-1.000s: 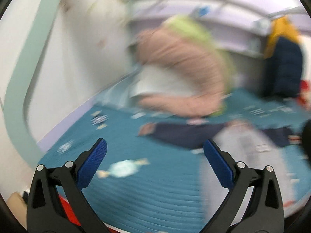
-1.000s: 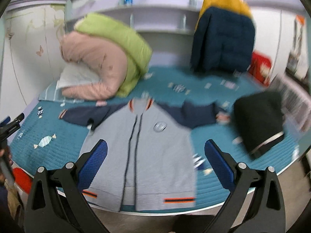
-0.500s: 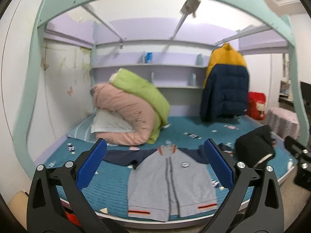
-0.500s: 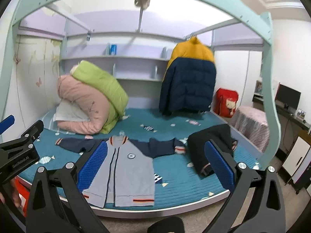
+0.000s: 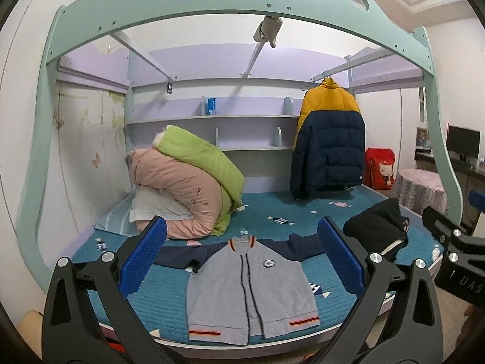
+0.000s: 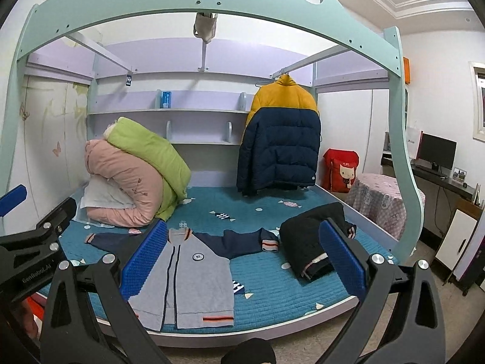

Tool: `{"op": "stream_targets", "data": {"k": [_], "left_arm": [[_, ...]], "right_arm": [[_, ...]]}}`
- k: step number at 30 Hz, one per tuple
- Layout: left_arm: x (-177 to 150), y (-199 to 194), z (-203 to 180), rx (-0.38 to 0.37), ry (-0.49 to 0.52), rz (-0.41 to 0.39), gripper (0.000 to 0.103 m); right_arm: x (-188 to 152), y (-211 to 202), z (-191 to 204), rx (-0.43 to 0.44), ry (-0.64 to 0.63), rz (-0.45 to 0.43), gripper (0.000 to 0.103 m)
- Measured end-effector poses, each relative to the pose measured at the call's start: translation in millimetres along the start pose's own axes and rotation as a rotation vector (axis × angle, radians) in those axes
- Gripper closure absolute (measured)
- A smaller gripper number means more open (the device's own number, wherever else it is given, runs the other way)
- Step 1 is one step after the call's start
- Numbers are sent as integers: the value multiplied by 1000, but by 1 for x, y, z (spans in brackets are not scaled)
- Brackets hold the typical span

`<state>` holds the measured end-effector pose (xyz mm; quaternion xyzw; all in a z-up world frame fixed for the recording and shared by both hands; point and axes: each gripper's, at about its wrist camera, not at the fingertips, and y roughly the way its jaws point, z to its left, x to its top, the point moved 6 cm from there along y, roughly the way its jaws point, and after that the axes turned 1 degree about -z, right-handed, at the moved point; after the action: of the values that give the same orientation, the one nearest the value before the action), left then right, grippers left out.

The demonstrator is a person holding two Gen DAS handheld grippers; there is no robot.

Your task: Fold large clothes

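Note:
A grey zip jacket (image 5: 248, 288) (image 6: 185, 282) with navy sleeves and orange-striped cuffs lies flat, front up, near the front edge of a teal bed (image 5: 282, 212) (image 6: 266, 285). To its right sits a folded black garment (image 5: 376, 227) (image 6: 312, 239). My left gripper (image 5: 241, 256) is open, held well back from the bed with nothing between its blue pads. My right gripper (image 6: 242, 254) is also open and empty, equally far back. Each gripper shows at the edge of the other's view.
Rolled pink and green quilts (image 5: 188, 191) on a pillow fill the bed's back left. A yellow-and-navy puffer coat (image 5: 329, 139) hangs at the back right. The mint bunk frame (image 5: 236, 3) arches overhead. A covered stool (image 6: 379, 200) and desk with monitor (image 6: 436, 151) stand right.
Both grippers have pulled far back and risen from close over the bed to a view of the whole bunk. The jacket and black garment have not moved.

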<state>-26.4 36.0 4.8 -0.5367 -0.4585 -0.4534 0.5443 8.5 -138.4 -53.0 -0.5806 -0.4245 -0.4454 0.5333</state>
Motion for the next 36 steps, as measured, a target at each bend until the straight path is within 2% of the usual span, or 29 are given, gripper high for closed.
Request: {"op": "stream_targets", "data": {"k": [12, 26, 36], "left_arm": [[10, 21, 11, 12, -24, -33, 4], [-4, 80, 6, -17, -6, 48, 4], [-9, 96, 6, -11, -11, 64, 4]], "right_arm": [[4, 21, 12, 12, -6, 12, 7], [-2, 71, 18, 29, 11, 54, 7], [-2, 91, 24, 50, 2, 68, 7]]}}
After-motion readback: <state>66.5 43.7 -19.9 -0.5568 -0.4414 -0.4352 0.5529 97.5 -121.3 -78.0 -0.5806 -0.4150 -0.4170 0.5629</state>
